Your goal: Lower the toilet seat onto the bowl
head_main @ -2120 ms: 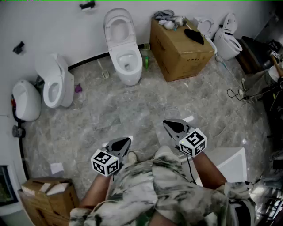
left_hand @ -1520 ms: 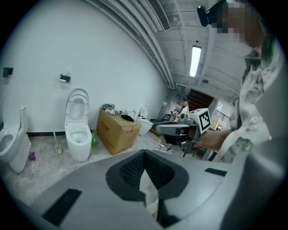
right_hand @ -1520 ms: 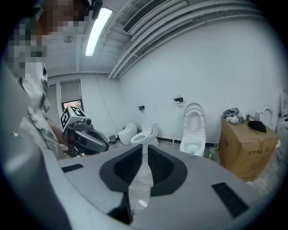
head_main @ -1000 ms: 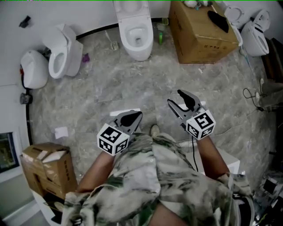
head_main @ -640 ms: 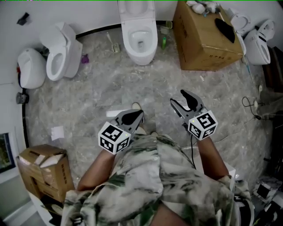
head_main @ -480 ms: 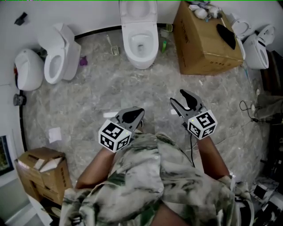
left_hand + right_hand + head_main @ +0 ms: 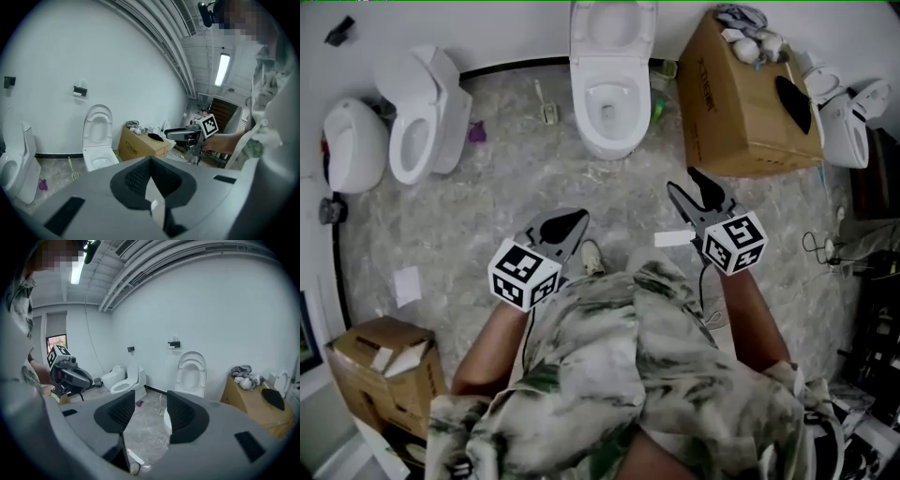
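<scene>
Two grippers, state of each, pls? (desk)

Left gripper [image 7: 572,221]: jaws pressed together, nothing betw. them. Right gripper [image 7: 682,180]: jaws spread, have just been closing a bit, only marbled floor [image 7: 516,187] seen betw. them. Person in camo-print top [image 7: 628,375] holds both out in front, well short of the toilet. (photog)

Toilet: where is it, and which way does it face? (desk)

White toilet [image 7: 612,117] backs onto the white wall [image 7: 487,33], top centre in head view. Long axis runs from wall out into the room, and the rounded front of the bowl points at the person. Bowl uncovered. (photog)

And the seat? (desk)

Toilet seat [image 7: 614,21] is up, approx. upright at the rear of the toilet, against the wall. Its long axis is vertical and its oval ring faces the room, clearest in right gripper view. Neither gripper touches it. (photog)

What else is nr the toilet? (desk)

Cardboard box [image 7: 741,112] just to the toilet's right, w/ rags and a dark item on top. Green bottle [image 7: 657,106] sits betw. box and toilet. Small long-handled item [image 7: 546,108] lies on the floor to the toilet's left. Further left of it, a second toilet [image 7: 417,141] is turned at an angle, w/ a purple scrap [image 7: 477,133] beside it. (photog)
</scene>
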`<action>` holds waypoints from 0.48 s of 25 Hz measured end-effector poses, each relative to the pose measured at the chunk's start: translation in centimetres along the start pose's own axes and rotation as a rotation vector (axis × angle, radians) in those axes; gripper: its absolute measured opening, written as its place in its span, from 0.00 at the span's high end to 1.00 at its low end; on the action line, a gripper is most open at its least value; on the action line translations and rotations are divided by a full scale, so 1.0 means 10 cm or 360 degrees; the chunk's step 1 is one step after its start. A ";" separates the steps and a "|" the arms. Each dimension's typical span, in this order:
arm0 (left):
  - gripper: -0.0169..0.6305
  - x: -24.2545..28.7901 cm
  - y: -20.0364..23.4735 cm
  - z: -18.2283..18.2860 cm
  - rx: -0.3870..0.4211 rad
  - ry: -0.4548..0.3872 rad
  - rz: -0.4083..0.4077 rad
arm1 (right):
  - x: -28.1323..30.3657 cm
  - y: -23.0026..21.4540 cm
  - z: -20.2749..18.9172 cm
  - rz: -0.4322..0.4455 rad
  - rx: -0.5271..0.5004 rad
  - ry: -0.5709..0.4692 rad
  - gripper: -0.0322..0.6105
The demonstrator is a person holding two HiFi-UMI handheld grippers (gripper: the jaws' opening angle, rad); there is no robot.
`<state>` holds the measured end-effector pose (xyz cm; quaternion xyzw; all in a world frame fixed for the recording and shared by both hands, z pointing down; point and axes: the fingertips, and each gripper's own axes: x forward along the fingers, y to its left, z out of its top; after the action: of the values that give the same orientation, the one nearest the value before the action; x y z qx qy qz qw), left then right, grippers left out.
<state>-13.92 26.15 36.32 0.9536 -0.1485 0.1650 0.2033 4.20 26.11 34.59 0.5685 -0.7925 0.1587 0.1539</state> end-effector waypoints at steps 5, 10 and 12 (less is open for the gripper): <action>0.94 0.01 0.35 0.06 -0.0103 -0.0058 0.0079 | 0.43 -0.14 0.19 0.0043 -0.0016 0.0015 0.60; 0.94 0.19 0.67 0.17 -0.0166 -0.0076 0.0156 | 0.92 -0.42 0.36 0.0126 -0.0049 0.0027 0.60; 0.94 0.33 0.81 0.27 -0.0180 -0.0079 0.0199 | 1.15 -0.63 0.45 0.0170 -0.0066 0.0030 0.60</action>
<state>-13.15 17.15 37.98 0.9334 -0.2217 0.1449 0.2422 6.32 12.48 35.92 0.5205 -0.8233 0.1555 0.1644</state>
